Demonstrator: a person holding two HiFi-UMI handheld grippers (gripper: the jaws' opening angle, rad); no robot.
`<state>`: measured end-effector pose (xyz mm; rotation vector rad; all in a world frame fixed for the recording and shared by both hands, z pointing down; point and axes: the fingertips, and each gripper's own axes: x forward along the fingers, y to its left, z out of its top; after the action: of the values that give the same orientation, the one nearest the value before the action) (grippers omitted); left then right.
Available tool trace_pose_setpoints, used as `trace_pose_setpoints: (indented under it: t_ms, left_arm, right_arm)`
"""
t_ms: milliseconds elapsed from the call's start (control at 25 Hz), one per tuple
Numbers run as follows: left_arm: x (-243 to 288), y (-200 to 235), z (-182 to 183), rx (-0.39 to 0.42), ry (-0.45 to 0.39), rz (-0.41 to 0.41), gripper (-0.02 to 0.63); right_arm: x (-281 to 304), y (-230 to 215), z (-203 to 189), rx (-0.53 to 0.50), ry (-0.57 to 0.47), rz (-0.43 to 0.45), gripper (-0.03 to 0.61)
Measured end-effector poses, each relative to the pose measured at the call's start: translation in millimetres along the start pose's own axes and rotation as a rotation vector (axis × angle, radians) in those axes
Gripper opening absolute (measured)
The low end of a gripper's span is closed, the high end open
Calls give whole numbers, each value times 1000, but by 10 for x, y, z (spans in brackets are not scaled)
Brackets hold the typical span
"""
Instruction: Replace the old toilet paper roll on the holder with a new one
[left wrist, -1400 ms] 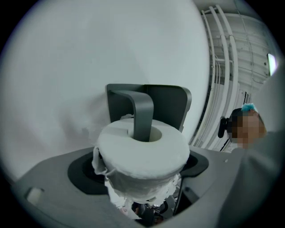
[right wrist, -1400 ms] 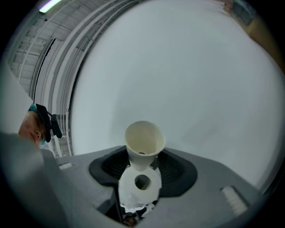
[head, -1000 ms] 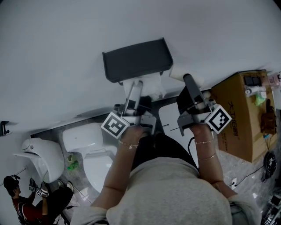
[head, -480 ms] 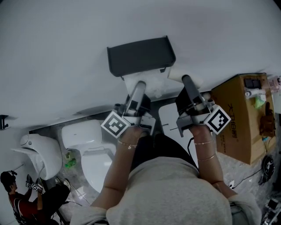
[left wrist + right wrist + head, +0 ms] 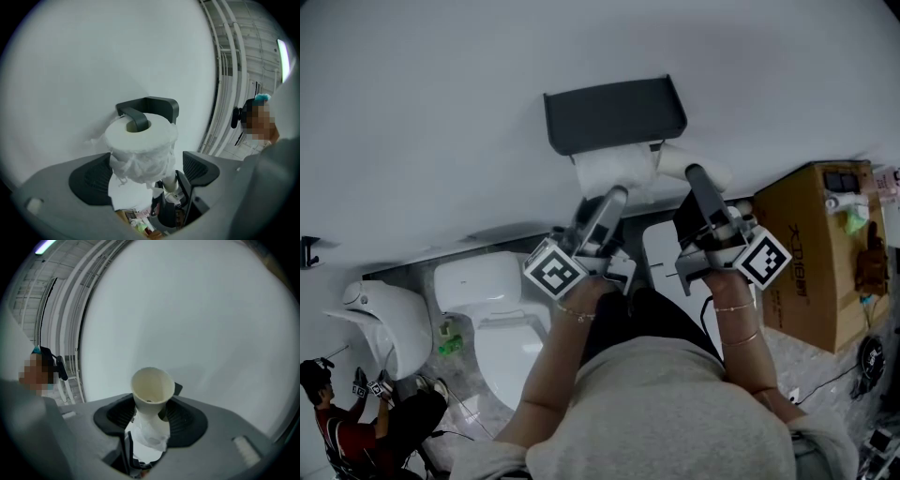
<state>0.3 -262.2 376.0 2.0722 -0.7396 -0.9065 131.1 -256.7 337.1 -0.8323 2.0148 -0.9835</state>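
While the wall holder (image 5: pixel 614 112) already carries the new roll (image 5: pixel 614 169) threaded on its arm, the swap looks mostly done. Left gripper (image 5: pixel 147 173): jaws spread either side of that roll, pads not pressing as far as I can tell. Right gripper (image 5: pixel 150 418): pinching the old cardboard tube (image 5: pixel 151 394), tissue scraps on it, just right of the holder. Remaining: back off, dispose of the tube.

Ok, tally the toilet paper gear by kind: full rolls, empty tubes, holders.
full roll: 1
empty tube: 1
holder: 1
total: 3
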Motion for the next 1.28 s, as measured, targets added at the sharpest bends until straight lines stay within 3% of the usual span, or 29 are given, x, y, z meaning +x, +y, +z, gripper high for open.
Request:
trace_pose_setpoints:
  t_ms: [280, 840, 1080, 1280]
  left_arm:
    - [-146, -34, 11, 49, 17, 14, 466]
    - [-292, -174, -1, 122, 67, -4, 386]
    - [-424, -229, 47, 131, 52, 5, 373]
    - [-448, -426, 126, 155, 30, -38, 339]
  right_arm:
    - [-20, 52, -73, -4, -4, -1, 207]
    - [-16, 252, -31, -42, -32, 40, 207]
    - [1, 354, -73, -44, -26, 62, 207]
    - [-5, 457, -112, -47, -18, 82, 207]
